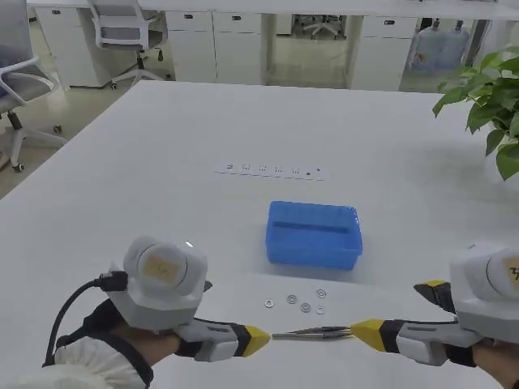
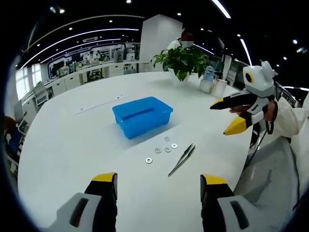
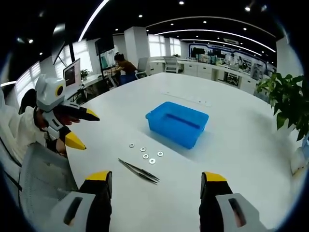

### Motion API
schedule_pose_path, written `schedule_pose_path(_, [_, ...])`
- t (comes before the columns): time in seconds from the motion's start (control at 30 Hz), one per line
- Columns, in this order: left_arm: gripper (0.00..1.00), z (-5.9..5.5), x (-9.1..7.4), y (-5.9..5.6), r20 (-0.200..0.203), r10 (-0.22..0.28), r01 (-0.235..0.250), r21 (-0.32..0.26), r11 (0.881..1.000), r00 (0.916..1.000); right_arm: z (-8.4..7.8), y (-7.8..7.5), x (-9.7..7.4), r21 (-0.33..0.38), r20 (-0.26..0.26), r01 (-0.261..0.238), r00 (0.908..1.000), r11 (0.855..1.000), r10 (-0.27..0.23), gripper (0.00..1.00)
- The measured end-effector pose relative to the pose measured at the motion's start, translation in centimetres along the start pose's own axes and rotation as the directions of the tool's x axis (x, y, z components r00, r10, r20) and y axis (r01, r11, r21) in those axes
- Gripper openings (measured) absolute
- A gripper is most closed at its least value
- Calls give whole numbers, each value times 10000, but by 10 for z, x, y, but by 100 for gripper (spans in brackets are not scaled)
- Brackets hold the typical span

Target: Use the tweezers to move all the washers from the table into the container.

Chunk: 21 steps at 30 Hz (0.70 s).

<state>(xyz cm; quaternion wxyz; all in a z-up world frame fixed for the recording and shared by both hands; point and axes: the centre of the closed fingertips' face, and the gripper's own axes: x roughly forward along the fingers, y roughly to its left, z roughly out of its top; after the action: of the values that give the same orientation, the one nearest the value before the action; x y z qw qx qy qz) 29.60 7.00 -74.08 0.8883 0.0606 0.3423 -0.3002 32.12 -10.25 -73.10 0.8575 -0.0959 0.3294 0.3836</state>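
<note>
Left gripper (image 2: 158,179) agape; washers (image 1: 306,307) outside blue container (image 1: 312,251).

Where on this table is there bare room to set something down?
The table is wide and bare left of the container, and right of it up to the plant. It is also bare between the container and the thin strip behind. The front is crowded: washers and tweezers lie between the left gripper and right gripper.
</note>
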Motion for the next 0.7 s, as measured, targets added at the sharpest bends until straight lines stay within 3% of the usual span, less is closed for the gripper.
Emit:
schedule_pose_path(0.63, [58, 4, 3, -2, 34, -184, 183, 238, 9995, 9998, 3, -1, 2, -91, 43, -87, 10000, 9999, 88, 67])
schedule_pose_path(0.7, [55, 5, 4, -6, 133, -392, 389, 228, 9990, 9991, 3, -1, 2, -86, 44, -113, 9999, 9999, 113, 66])
